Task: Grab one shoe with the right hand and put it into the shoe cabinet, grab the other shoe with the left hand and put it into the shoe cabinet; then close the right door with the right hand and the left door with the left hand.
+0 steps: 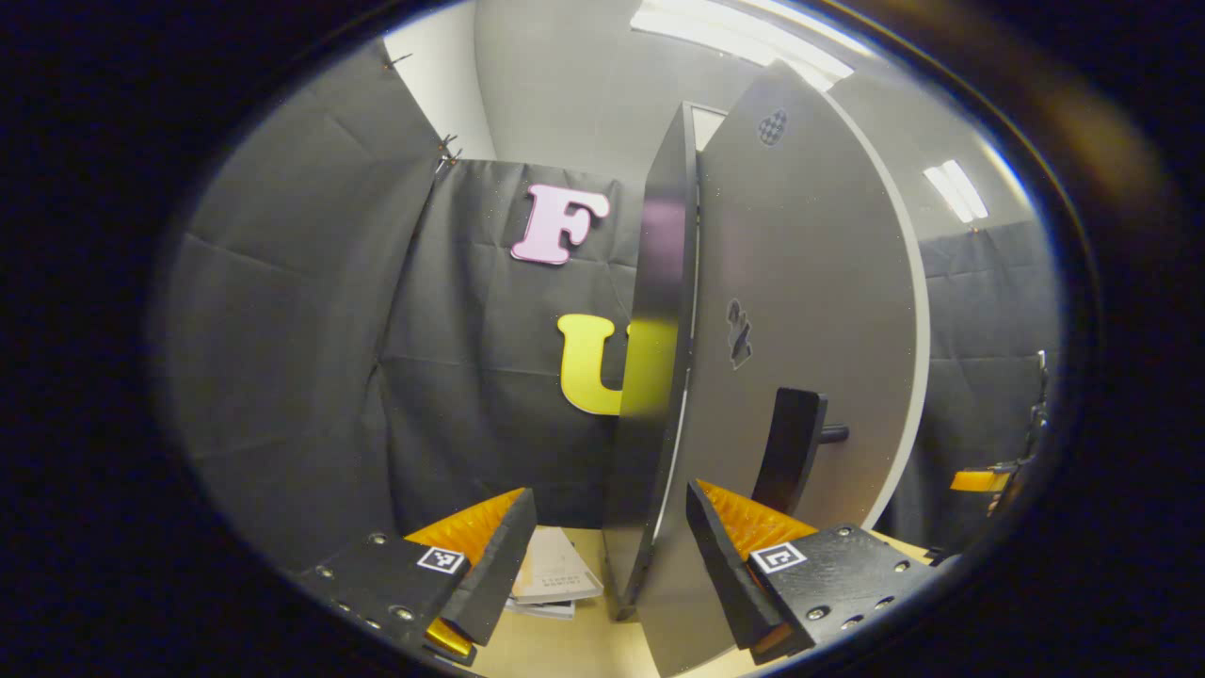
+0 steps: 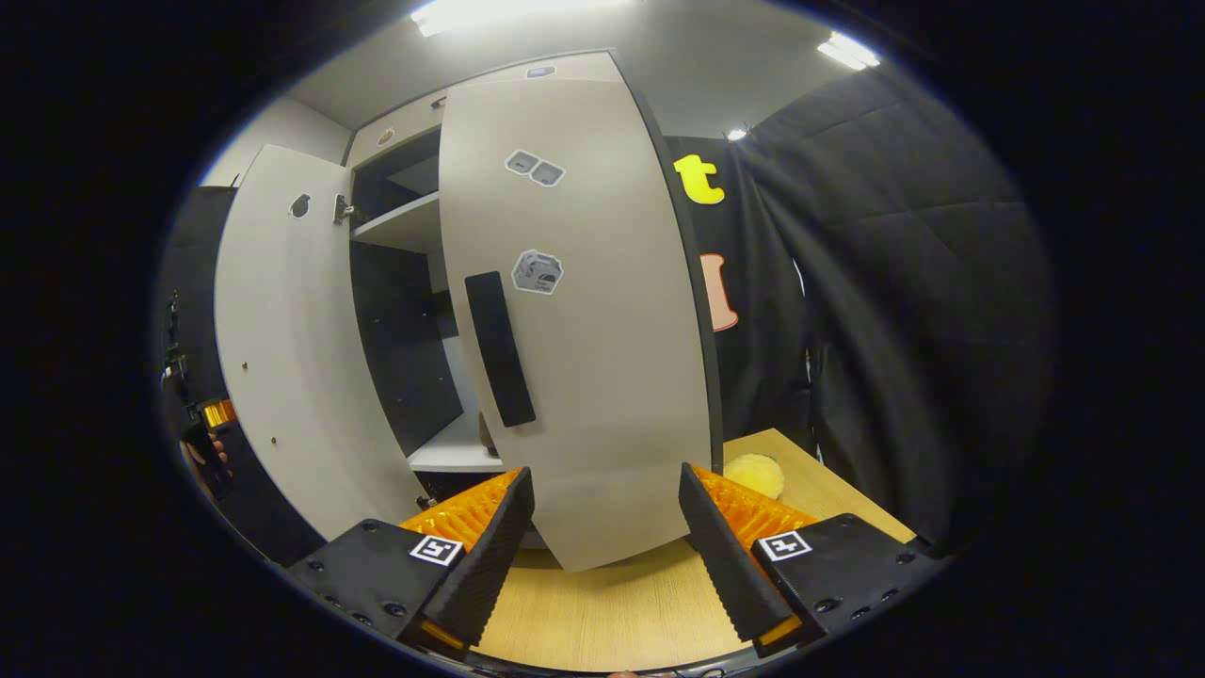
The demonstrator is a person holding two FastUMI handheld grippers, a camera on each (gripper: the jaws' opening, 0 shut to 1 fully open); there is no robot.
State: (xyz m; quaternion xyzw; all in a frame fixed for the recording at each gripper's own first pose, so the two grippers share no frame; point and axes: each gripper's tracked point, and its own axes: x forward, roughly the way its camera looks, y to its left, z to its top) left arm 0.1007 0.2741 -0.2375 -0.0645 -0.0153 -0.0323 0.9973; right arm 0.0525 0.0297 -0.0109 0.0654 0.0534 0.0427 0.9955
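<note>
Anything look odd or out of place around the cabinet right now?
Nothing damaged or spilled. Both doors, the left door and right door, stand open. Papers and a yellow fluffy thing lie on the tabletop.

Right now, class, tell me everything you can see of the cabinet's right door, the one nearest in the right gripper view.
The right door is a tall, flat, pale grey panel, smooth like laminated board, with a dark edge. A long black handle runs upright near its free edge, and three small stickers sit above and beside it. It stands partly open in front of the cabinet's shelves. The right gripper faces its lower part, jaws spread; contact cannot be told.
</note>
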